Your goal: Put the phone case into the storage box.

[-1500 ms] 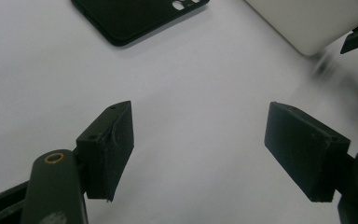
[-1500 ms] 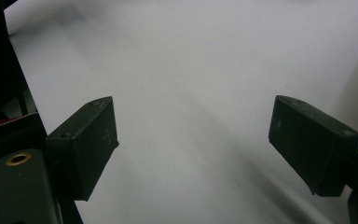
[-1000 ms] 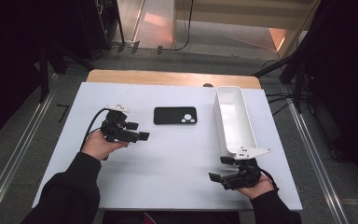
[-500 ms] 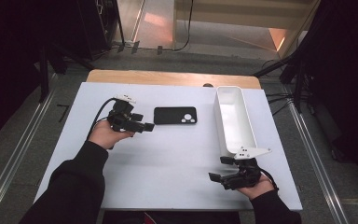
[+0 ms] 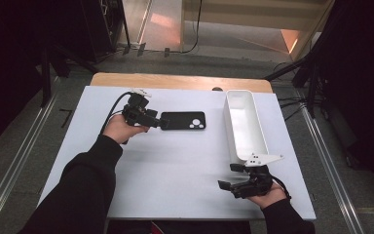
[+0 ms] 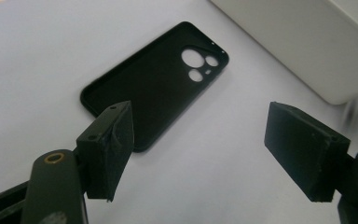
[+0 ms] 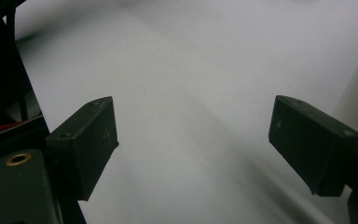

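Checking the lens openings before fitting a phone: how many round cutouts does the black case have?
3, clustered at the case's end nearest the white bin: one large, two smaller beside it. A tiny slot sits among them.

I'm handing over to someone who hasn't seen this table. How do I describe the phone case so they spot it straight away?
Start at the white table and find the long white bin standing on its right side. Just left of the bin, toward the far edge, the phone case lies flat, with the open left gripper at its left end. It is the only flat black item there, with round camera cutouts at the end nearer the bin.
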Motion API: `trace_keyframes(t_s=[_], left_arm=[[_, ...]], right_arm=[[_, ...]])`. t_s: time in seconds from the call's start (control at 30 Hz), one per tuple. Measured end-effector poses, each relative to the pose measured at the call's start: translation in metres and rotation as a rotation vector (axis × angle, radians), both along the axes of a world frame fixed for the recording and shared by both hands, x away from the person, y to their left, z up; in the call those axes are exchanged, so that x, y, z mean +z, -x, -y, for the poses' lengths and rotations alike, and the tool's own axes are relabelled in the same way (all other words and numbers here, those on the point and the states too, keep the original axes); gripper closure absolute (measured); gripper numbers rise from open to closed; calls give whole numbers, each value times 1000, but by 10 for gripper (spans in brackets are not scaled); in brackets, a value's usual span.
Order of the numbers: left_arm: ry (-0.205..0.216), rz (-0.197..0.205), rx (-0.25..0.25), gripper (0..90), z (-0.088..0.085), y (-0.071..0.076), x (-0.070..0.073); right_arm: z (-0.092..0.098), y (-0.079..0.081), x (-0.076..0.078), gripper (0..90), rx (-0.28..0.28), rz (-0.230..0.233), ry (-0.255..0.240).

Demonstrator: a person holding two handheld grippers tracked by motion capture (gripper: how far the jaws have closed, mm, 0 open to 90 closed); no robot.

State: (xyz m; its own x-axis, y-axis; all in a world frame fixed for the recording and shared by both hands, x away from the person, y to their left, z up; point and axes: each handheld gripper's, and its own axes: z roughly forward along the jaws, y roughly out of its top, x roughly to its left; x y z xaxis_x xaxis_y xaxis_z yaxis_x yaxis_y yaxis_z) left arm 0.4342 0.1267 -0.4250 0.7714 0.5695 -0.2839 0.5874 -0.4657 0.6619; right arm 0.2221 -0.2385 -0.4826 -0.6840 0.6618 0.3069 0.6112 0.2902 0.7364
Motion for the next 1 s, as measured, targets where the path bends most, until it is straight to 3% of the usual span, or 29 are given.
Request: trace_keyframes(t_s=[0.07, 0.23, 0.33, 0.5, 0.6, 0.73, 1.0], left_arm=[[14, -13, 10, 252, 1, -4, 2], [-6, 0, 20, 253, 3, -15, 3], [6, 10, 32, 253, 5, -23, 2], [-12, 3, 26, 253, 11, -33, -1], [13, 10, 37, 270, 15, -36, -2], [-15, 19, 42, 271, 22, -41, -2], [-18, 14, 41, 274, 26, -43, -8]], right_arm=[[1, 1, 1, 137, -9, -7, -6], [2, 0, 1, 138, -12, -5, -10], [1, 0, 1, 138, -6, -8, -5], [1, 0, 1, 138, -8, -11, -6], [1, 0, 0, 138, -5, -9, -5], [0, 0, 0, 138, 0, -4, -5], [1, 1, 0, 138, -1, -11, -4]])
